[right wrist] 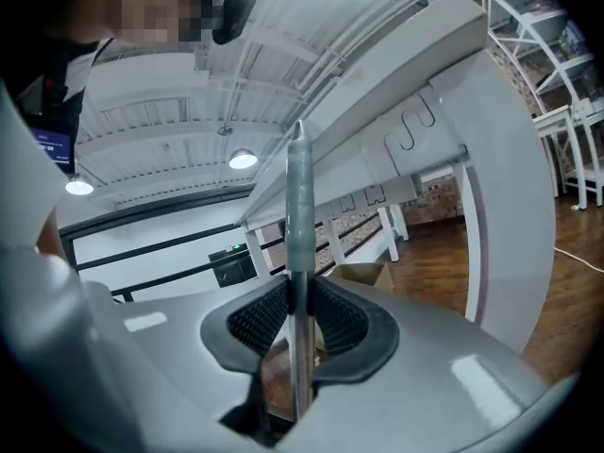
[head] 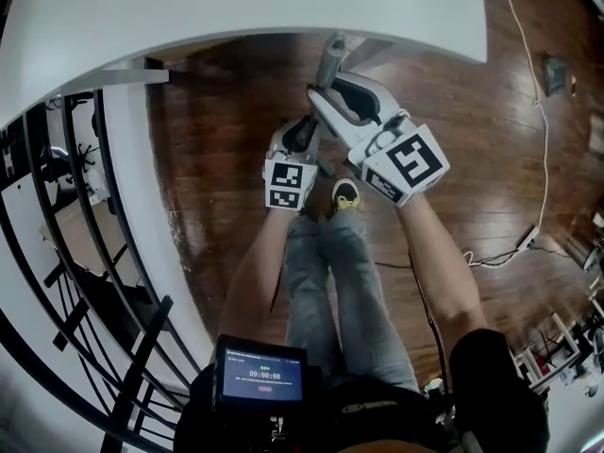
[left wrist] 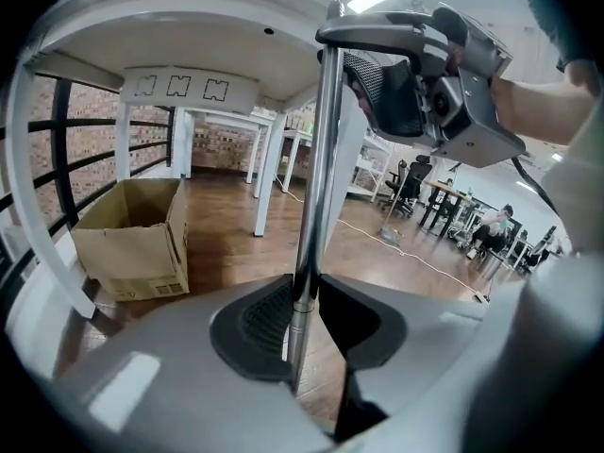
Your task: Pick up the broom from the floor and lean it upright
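The broom shows only as its metal handle (left wrist: 317, 159), standing nearly upright; its grey grip end (head: 330, 59) points up beside the white table's edge. The broom head is hidden. My left gripper (head: 304, 138) is shut on the lower part of the pole, which runs between its pads (left wrist: 304, 300). My right gripper (head: 332, 97) is shut on the handle higher up, just below the grey grip (right wrist: 299, 206), with the pole squeezed between its ribbed pads (right wrist: 300, 305). In the left gripper view the right gripper (left wrist: 363, 59) sits directly above on the same pole.
A curved white table (head: 236, 8) lies just beyond the handle, with its legs (left wrist: 264, 173) on the wooden floor. A cardboard box (left wrist: 132, 239) stands under it. A black railing (head: 85, 253) runs at the left. The person's shoe (head: 345, 194) and a cable (head: 543, 159) are on the floor.
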